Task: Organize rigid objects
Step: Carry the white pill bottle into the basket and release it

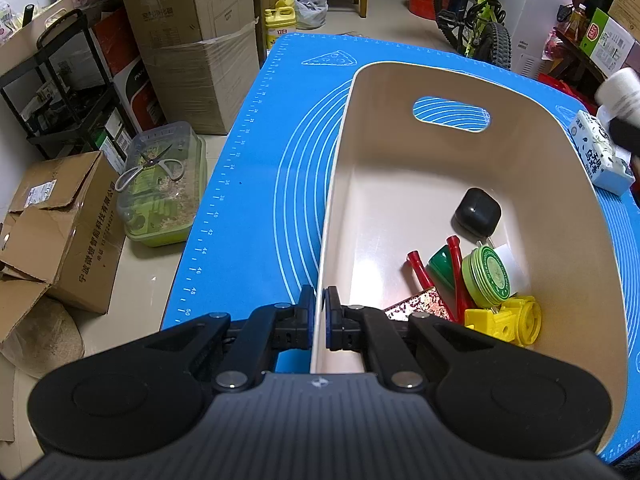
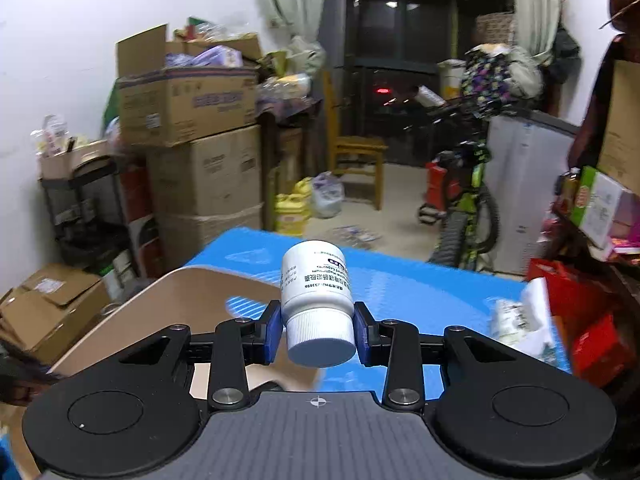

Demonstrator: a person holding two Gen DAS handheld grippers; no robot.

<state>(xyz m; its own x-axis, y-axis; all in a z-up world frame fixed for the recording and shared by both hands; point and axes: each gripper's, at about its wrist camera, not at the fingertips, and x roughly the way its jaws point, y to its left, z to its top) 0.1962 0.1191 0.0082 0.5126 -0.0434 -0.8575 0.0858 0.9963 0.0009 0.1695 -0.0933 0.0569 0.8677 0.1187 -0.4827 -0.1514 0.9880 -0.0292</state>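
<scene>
A cream plastic bin [image 1: 400, 152] stands on the blue mat [image 1: 256, 184]. My left gripper [image 1: 319, 320] is shut on the bin's near left wall. In the bin lie a black case [image 1: 476, 212], red sticks [image 1: 456, 268], a green funnel [image 1: 442, 264], a green round tin [image 1: 488, 276], a yellow toy [image 1: 508, 320] and a patterned box [image 1: 416, 306]. My right gripper [image 2: 316, 330] is shut on a white pill bottle [image 2: 316, 300], cap toward the camera, held above the mat to the right of the bin [image 2: 168, 300]. The bottle also shows, blurred, in the left wrist view [image 1: 620, 92].
A small printed carton [image 1: 600, 156] lies on the mat right of the bin; it also shows in the right wrist view [image 2: 520, 320]. Cardboard boxes [image 1: 192, 40], a black shelf [image 1: 68, 88] and a clear container with scissors [image 1: 164, 184] stand left of the table. A bicycle [image 1: 476, 12] stands beyond.
</scene>
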